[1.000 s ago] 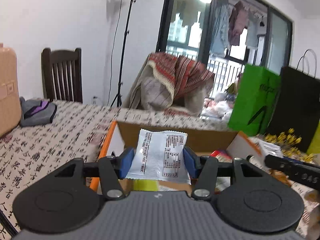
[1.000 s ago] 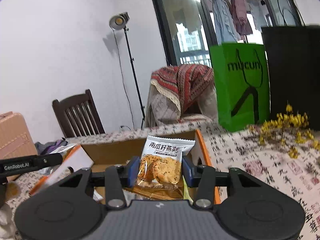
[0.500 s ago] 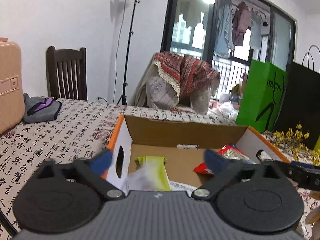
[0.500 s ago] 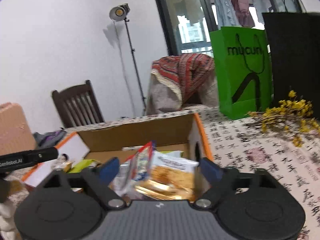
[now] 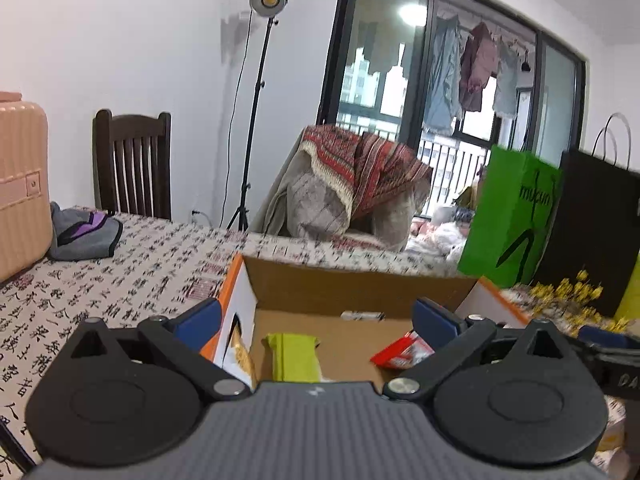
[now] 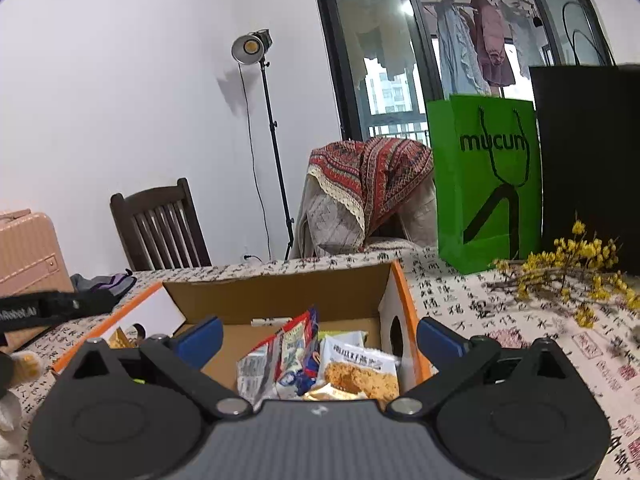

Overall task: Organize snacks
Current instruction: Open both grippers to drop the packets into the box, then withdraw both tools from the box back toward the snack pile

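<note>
left gripper [image 5: 316,318], right gripper [image 6: 318,336]: just spread wide, empty | cookie packet [image 6: 360,370] perhaps leaning, liable to slide across cardboard box [image 6: 276,294]

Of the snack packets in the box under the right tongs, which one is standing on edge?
The red-edged packet left of the oat-cookie packet stands on edge; the cookie packet lies face up, and the silver packet leans.

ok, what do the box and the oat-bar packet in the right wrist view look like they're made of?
Box: looks like corrugated cardboard, with a matte brown inside, a white printed outside and orange edges; its walls hold stiff, straight folds.
Oat-bar packet: probably thin plastic film, glossy, printed in white and orange; it wrinkles and catches the light. The golden wrapper beside it looks metallised, but that is less certain.
</note>
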A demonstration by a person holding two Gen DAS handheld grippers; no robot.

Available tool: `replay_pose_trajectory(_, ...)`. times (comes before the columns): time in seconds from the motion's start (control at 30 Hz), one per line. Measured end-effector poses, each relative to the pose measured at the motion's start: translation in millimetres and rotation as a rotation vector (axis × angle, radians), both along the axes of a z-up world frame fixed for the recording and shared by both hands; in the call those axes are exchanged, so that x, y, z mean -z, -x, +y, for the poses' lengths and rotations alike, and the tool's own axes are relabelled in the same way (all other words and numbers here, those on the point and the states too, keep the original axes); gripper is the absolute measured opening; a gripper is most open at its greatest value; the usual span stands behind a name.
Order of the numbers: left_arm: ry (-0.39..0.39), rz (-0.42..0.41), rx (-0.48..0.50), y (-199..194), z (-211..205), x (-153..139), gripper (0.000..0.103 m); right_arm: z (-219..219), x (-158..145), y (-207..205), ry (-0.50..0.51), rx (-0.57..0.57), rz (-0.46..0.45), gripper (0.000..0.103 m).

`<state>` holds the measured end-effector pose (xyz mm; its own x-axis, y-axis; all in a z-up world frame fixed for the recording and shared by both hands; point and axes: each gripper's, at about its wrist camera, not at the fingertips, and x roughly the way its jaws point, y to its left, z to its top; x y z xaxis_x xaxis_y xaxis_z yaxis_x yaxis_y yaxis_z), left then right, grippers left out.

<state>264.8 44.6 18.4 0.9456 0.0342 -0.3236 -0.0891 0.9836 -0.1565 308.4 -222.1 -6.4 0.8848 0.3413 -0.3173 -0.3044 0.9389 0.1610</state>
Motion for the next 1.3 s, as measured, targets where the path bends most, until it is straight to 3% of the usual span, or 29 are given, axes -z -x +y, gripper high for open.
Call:
replay_pose_trajectory(0.17, -0.020, -0.005, 0.021, 13, -7, -23, 0.103, -4, -25, 17, -0.002, 0.013, -0.036, 0.103)
replay_pose_trajectory(0.4, -0.031, 0.022, 0.039, 38, -4, -28, 0.103, -16, -40, 45, 0.031, 0.020, -0.004, 0.103)
replay_pose_trajectory(0.7, -0.026, 0.106, 0.059, 77, 11, -8, 0.103, -39, -21, 83, 0.085, 0.029, 0.075, 0.103)
replay_pose_trajectory(1.07, 0.012, 0.134, 0.055, 133, 28, 22, 0.103, -54, 12, 127, 0.087, 0.017, 0.154, 0.103)
replay_pose_trajectory(1.3, 0.043, 0.151, 0.058, 136, 26, 34, 0.103, -52, 25, 135, 0.090, -0.009, 0.205, 0.103)
